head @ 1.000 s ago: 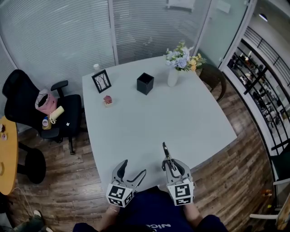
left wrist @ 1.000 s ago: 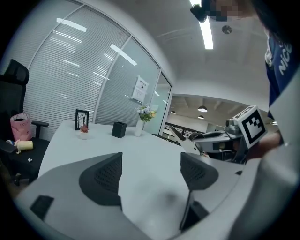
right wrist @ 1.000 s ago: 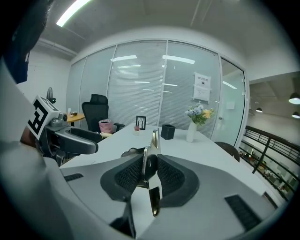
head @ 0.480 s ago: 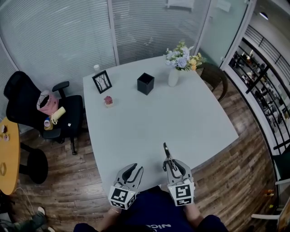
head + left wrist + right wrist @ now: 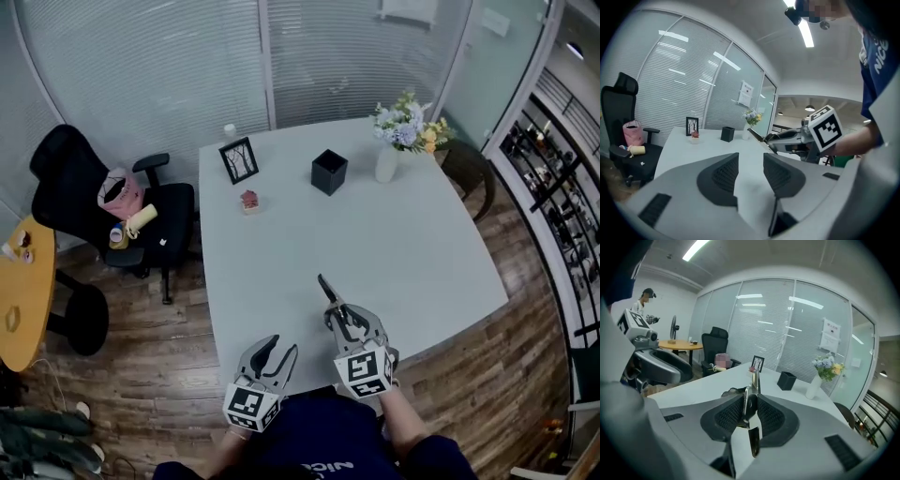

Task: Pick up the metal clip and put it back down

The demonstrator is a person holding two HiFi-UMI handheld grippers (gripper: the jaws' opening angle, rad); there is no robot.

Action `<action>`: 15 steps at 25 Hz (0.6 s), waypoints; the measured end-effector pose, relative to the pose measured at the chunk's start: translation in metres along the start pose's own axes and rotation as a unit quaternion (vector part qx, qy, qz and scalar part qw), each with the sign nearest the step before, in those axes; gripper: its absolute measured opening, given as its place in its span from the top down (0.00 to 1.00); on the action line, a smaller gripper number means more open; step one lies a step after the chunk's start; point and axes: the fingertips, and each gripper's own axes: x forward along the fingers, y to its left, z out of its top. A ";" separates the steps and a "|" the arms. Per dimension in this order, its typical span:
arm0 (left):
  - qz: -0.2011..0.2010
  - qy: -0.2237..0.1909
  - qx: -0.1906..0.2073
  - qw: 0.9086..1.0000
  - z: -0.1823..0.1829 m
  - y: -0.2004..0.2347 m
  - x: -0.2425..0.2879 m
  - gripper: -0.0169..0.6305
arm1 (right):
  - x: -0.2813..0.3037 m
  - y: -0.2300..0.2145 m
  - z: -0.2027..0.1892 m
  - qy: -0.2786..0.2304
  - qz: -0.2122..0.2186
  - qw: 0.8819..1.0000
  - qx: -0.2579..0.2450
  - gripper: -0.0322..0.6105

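1. One round yellow table peeks in at the far left edge. Wood floor lies between it and the black chair.
2. The black chair has a pink bag on its seat. It stands just beside the left edge of the big white table.
3. The left gripper hangs at the table's near left corner, close to the person. Its fingers are a little way apart and have just been opening a bit. Nothing sits between them; only the table top shows through the gap.
4. Three things stand near the far edge: a picture frame, a small red thing in front of it, and a black box more to the right.
5. The big middle of the table is bare, so there is lots of open room.
6. The right gripper is over the near part of the table, just beside the left one. Its fingers are pinched tight on the metal clip. The clip stands on its thin edge between the pads. Its long end pokes out past the tips, up off the table top.
7. A white vase of flowers stands near the far right corner. A dark chair is just behind that corner.
8. Past the table's right edge there is wood floor, then a black railing.
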 end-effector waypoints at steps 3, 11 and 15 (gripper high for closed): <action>0.024 0.000 -0.008 1.000 -0.001 0.009 -0.008 0.69 | 0.032 0.009 0.003 0.015 0.032 0.999 -0.038 0.79; 0.088 0.005 -0.026 0.996 -0.008 0.031 -0.028 0.60 | 0.117 0.042 -0.033 0.101 0.110 0.978 -0.147 0.79; 0.121 0.009 -0.033 0.992 -0.011 0.043 -0.039 0.58 | 0.148 0.053 -0.057 0.144 0.125 0.961 -0.200 0.79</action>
